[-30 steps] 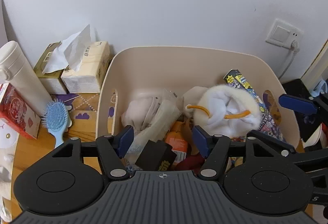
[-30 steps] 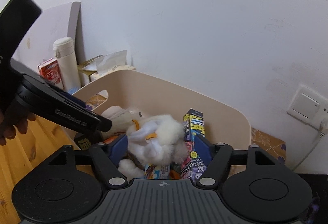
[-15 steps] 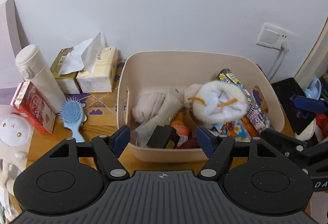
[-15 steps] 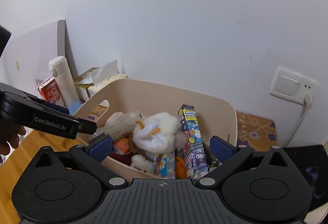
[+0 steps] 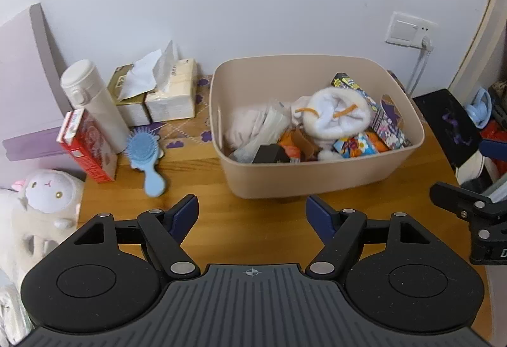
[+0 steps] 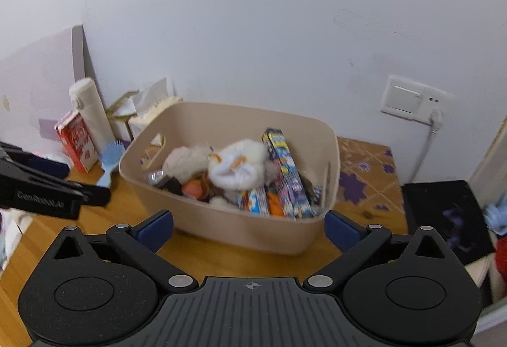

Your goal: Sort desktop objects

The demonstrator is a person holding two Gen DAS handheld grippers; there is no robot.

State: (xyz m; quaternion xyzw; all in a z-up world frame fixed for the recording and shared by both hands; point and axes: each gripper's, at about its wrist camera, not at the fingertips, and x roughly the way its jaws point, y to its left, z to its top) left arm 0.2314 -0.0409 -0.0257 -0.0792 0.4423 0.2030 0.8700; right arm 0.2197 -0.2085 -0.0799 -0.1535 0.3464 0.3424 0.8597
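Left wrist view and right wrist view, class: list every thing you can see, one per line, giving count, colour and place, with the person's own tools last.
Bin: one, beige, on the desk by the wall.
White plush: one, white with orange cords, atop the bin's pile.
Snack packs: several, multicoloured, in the bin's right part.
Hairbrush: one, light blue, on the desk left of the bin.
Flask: one, cream, upright behind the hairbrush.
Red carton: one, beside the flask.
Tissue packs: two, against the wall.
Sheep plush: one, white, far left.
Wall socket: one, white, plug in.
Left gripper: black, blue pads, open, empty.
Right gripper: same, open, empty.
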